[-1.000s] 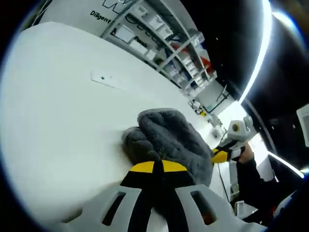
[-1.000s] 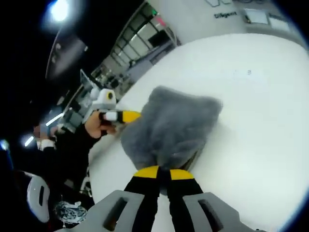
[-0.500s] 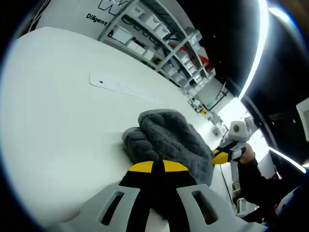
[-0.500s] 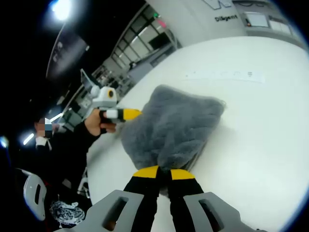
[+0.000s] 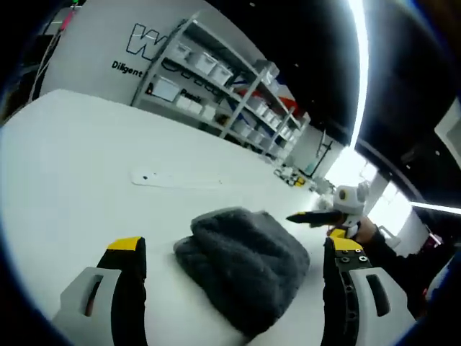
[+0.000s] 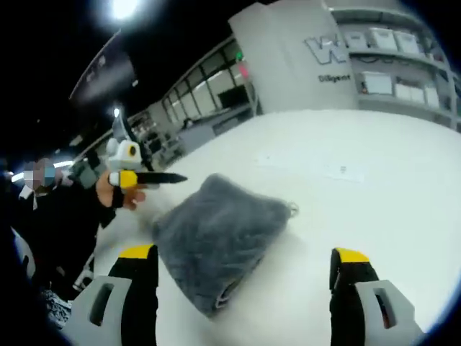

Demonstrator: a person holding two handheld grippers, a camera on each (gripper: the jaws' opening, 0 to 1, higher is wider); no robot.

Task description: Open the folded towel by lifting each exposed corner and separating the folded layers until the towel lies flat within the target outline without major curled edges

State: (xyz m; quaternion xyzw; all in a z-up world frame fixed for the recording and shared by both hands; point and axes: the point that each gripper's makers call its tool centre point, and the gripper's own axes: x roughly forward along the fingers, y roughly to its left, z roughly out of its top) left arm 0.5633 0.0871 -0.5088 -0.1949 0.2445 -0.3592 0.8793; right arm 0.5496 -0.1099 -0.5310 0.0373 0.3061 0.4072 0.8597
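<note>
The grey fluffy towel (image 5: 245, 263) lies bunched in a folded heap on the white table (image 5: 65, 166). My left gripper (image 5: 235, 249) stands open, its yellow-tipped jaws wide on either side of the towel and touching nothing. In the right gripper view the same towel (image 6: 212, 234) sits between the spread jaws of my open right gripper (image 6: 243, 254). Each gripper also comes into the other's view, held in a hand just beyond the towel: the right gripper (image 5: 310, 215) and the left gripper (image 6: 162, 177).
A faint pale strip marking (image 5: 180, 178) lies on the table beyond the towel, also seen as the strip (image 6: 317, 167). Shelves with boxes (image 5: 216, 79) stand behind the table. A person's dark sleeve (image 6: 57, 216) is at the table's edge.
Both grippers were shut on the towel's near edges; now both have opened and let go. The towel has dropped into a lower heap, and both cameras have drawn back.
</note>
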